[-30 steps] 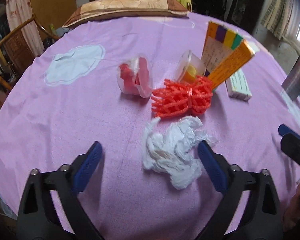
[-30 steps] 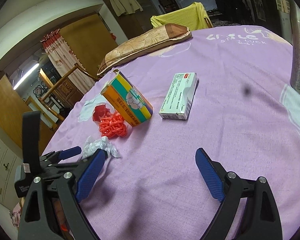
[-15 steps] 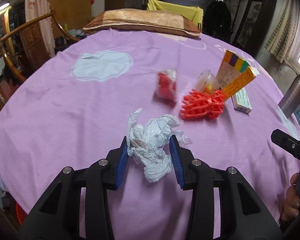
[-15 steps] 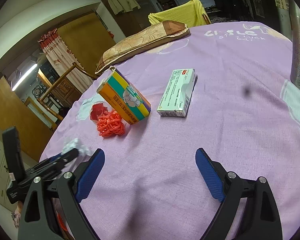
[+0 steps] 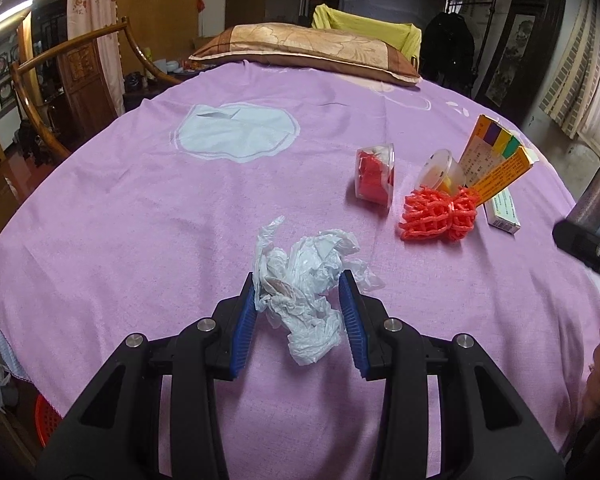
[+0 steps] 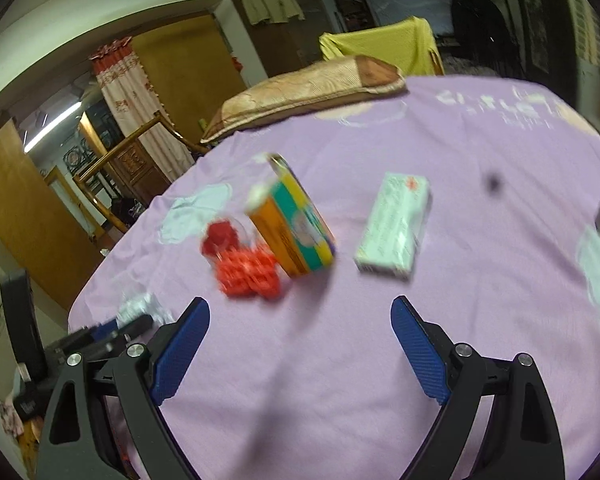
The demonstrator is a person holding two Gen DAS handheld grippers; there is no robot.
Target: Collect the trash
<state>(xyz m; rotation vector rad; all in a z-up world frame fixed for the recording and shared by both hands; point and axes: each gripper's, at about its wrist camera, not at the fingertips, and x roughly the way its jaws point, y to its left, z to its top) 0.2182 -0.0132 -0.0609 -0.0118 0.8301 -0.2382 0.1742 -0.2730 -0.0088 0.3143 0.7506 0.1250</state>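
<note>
A crumpled white plastic bag point(image 5: 300, 292) is gripped between the blue pads of the left gripper point(image 5: 302, 316), whose jaws have just been closing on it, near the front edge of the purple-covered counter point(image 5: 160, 208). The right gripper point(image 6: 300, 344) is held wide apart and empty. Farther right, an orange net point(image 5: 440, 216), two plastic cups and two boxes are seen.
</note>
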